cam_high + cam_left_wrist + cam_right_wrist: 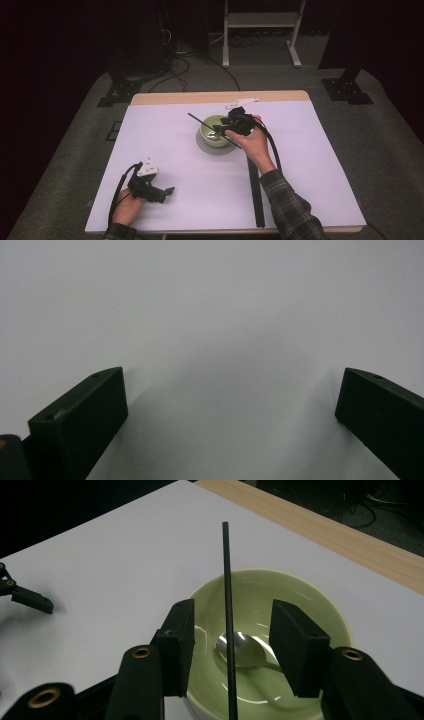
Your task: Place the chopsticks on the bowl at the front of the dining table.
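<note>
A pale green bowl (212, 129) (305, 600) stands on a grey round mat (210, 148) at the middle of the white table (170, 150). A metal spoon (246, 652) lies inside it. A thin black rod (197, 120) (226, 575) lies across the bowl's rim. My right gripper (231, 127) (232, 617) hovers over the bowl, open, with the rod running between its jaws and a gap on each side. My left gripper (167, 192) (232, 387) rests low at the front left, open wide over bare table, with nothing between its jaws.
A long black bar (256, 192) lies on the table by the right forearm and reaches the front edge. A wooden strip (220, 97) runs along the far edge. Beyond it are stand feet (115, 92) and cables on the grey floor.
</note>
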A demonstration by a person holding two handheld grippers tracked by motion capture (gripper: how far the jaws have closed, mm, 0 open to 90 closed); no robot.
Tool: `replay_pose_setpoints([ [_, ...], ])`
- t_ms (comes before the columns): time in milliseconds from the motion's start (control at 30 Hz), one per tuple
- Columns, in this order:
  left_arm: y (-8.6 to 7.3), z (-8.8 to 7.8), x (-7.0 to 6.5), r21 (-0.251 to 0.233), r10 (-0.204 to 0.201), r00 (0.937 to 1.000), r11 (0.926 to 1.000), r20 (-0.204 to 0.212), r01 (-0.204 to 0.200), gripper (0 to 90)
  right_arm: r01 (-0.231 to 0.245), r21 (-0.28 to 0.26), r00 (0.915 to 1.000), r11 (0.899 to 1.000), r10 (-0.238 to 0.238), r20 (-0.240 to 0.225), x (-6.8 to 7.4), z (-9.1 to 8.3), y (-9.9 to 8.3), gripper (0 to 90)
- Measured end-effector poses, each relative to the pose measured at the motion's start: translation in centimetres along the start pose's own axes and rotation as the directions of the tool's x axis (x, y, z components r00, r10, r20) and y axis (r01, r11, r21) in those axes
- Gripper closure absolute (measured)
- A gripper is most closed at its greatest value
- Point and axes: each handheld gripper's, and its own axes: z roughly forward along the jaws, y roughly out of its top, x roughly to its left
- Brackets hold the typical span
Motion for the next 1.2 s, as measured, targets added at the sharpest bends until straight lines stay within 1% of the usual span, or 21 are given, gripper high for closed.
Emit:
replay_pose_setpoints([
  [100,0.0,0.0,0.0,0.0,0.0,1.0,1.0,0.0,0.0,0.0,0.0,0.003,1.0,1.0,0.0,0.006,-0.2,-0.7,-0.3,49.3],
  [233,0.0,0.0,0.0,-0.001,-0.001,1.0,1.0,0.001,0.001,0.0,-0.028,0.009,0.9994,1.0,0.027,0.019,-0.9,-2.3,-1.5,44.8],
  [267,0.0,0.0,0.0,-0.001,-0.001,1.0,1.0,0.001,0.001,0.0,-0.028,0.009,0.9994,1.0,0.027,0.019,-0.9,-2.3,-1.5,44.8],
  [300,0.0,0.0,0.0,-0.001,-0.001,1.0,1.0,0.0,0.001,0.0,-0.032,0.014,0.9991,0.999,0.031,0.029,-1.3,-2.9,-2.1,44.7],
  [333,0.0,0.0,0.0,-0.001,-0.001,1.0,1.0,0.0,0.001,0.0,-0.032,0.014,0.9991,0.999,0.031,0.029,-1.3,-2.9,-2.1,44.7],
  [367,0.0,0.0,0.0,0.0,0.0,1.0,1.0,0.0,0.0,0.0,-0.043,0.017,0.9984,0.999,0.042,0.039,-1.6,-3.4,-2.7,44.0],
  [433,0.0,0.0,0.0,0.0,0.0,1.0,1.0,0.0,0.0,0.0,-0.048,0.018,0.9977,0.999,0.047,0.05,-1.9,-3.9,-3.3,43.2],
  [533,0.0,0.0,0.0,-0.001,0.001,1.0,1.0,0.0,-0.001,0.0,-0.056,0.018,0.9968,0.998,0.054,0.059,-2.2,-4.4,-3.8,42.7],
  [567,0.0,0.0,0.0,-0.001,0.0,1.0,1.0,0.0,0.0,0.0,-0.059,0.016,0.9961,0.998,0.058,0.067,-2.4,-4.9,-4.2,41.9],
  [600,0.0,0.0,0.0,-0.001,0.0,1.0,1.0,0.0,0.0,0.0,-0.059,0.016,0.9961,0.998,0.058,0.067,-2.4,-4.9,-4.2,41.9],
  [633,0.0,0.0,0.0,-0.001,0.0,1.0,1.0,0.001,0.0,0.0,-0.058,0.013,0.9957,0.998,0.057,0.074,-2.7,-5.4,-4.7,41.7],
  [667,0.0,0.0,0.0,-0.001,0.0,1.0,1.0,0.001,0.0,0.0,-0.058,0.013,0.9957,0.998,0.057,0.074,-2.7,-5.4,-4.7,41.7],
  [767,0.0,0.0,0.0,-0.001,-0.002,1.0,1.0,0.0,0.002,0.0,-0.073,0.006,0.9941,0.997,0.072,0.081,-3.1,-6.3,-5.6,41.0],
  [800,0.0,0.0,0.0,-0.001,-0.002,1.0,1.0,0.0,0.002,0.0,-0.073,0.006,0.9941,0.997,0.072,0.081,-3.1,-6.3,-5.6,41.0],
  [833,0.0,0.0,0.0,0.0,0.002,1.0,1.0,-0.001,-0.002,0.0,-0.076,0.007,0.993,0.997,0.075,0.091,-3.3,-6.7,-6.1,40.8],
  [933,0.0,0.0,0.0,0.0,0.002,1.0,1.0,-0.001,-0.002,0.0,-0.082,0.003,0.9919,0.997,0.081,0.098,-3.5,-7.0,-6.5,40.5],
  [967,0.0,0.0,0.0,0.0,0.002,1.0,1.0,0.0,-0.002,0.0,-0.084,0.006,0.9911,0.996,0.083,0.104,-3.7,-7.2,-7.0,39.8],
  [1000,0.0,0.0,0.0,0.0,0.002,1.0,1.0,0.0,-0.002,0.0,-0.084,0.006,0.9911,0.996,0.083,0.104,-3.7,-7.2,-7.0,39.8],
  [1133,0.0,0.0,0.0,-0.002,-0.002,1.0,1.0,0.001,0.002,0.0,-0.091,0.018,0.9892,0.996,0.088,0.117,-4.0,-7.5,-7.8,38.6],
  [1167,0.0,0.0,0.0,-0.003,-0.003,1.0,1.0,0.0,0.003,0.0,-0.092,0.023,0.9884,0.996,0.089,0.123,-4.1,-7.6,-8.3,38.5],
  [1200,0.0,0.0,0.0,-0.003,-0.003,1.0,1.0,0.0,0.003,0.0,-0.092,0.023,0.9884,0.996,0.089,0.123,-4.1,-7.6,-8.3,38.5],
])
